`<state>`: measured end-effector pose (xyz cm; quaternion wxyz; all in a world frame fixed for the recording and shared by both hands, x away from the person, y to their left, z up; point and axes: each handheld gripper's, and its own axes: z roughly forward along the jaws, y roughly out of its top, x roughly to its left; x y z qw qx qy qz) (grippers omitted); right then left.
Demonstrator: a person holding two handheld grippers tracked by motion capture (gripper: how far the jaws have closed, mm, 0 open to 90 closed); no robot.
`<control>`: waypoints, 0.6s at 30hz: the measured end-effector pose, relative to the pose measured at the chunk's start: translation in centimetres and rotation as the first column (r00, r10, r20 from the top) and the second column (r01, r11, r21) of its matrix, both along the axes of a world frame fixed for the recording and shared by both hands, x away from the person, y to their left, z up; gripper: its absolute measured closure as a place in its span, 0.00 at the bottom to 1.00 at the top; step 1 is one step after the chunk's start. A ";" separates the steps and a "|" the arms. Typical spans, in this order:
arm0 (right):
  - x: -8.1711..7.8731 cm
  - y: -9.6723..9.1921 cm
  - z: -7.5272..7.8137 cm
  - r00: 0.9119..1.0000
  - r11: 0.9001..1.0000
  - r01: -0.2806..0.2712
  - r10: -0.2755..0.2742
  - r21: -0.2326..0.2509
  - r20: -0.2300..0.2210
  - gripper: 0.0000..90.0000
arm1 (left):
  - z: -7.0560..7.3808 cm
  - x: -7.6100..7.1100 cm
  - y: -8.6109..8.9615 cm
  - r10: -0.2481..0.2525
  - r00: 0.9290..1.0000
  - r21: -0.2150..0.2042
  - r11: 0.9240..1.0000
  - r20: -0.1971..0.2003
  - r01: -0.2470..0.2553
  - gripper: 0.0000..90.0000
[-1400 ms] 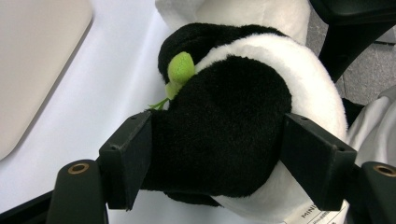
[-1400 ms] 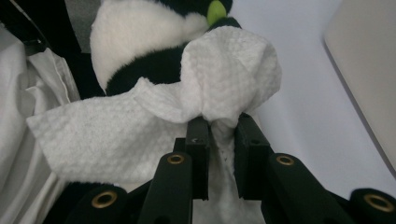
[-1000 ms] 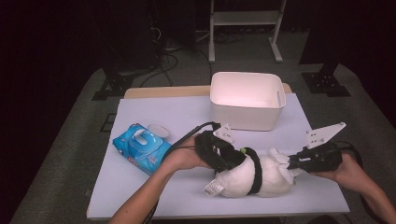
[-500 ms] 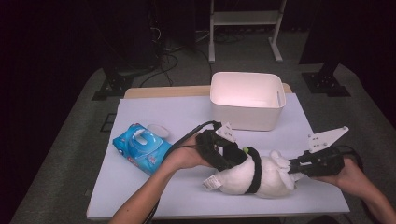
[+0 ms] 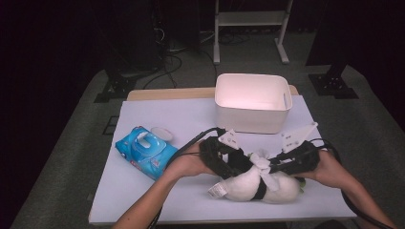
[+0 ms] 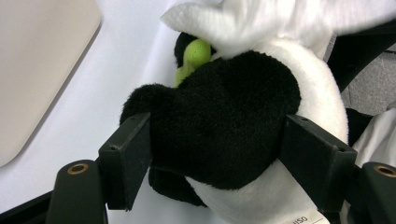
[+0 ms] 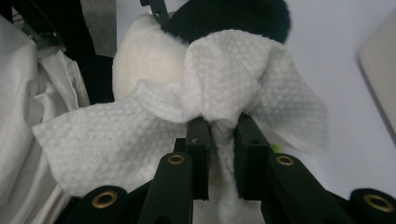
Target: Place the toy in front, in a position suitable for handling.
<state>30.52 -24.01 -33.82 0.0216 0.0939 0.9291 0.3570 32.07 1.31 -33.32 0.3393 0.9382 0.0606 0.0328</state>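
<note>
The plush panda lay on the white table in front of the bin, and the right gripper had just slid inward across it, dragging the wet wipe over its white body — a wiping pass in progress, by the look of it. The left gripper held its jaws pressed on the panda's black limb, while the right's jaws were nearly together, pinching the bunched wipe against the panda.

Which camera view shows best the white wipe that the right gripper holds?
The right gripper view: the wipe spreads wide, pinched between the jaws of the right gripper. In the high view it is small, lying on the plush toy. The left gripper view catches its edge.
</note>
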 end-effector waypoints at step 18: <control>-1.3 -4.8 0.7 0.995 0.995 0.096 -0.096 0.017 0.000 0.86 | -0.2 0.2 0.5 0.008 1.000 -0.024 1.000 -0.018 -0.008 0.29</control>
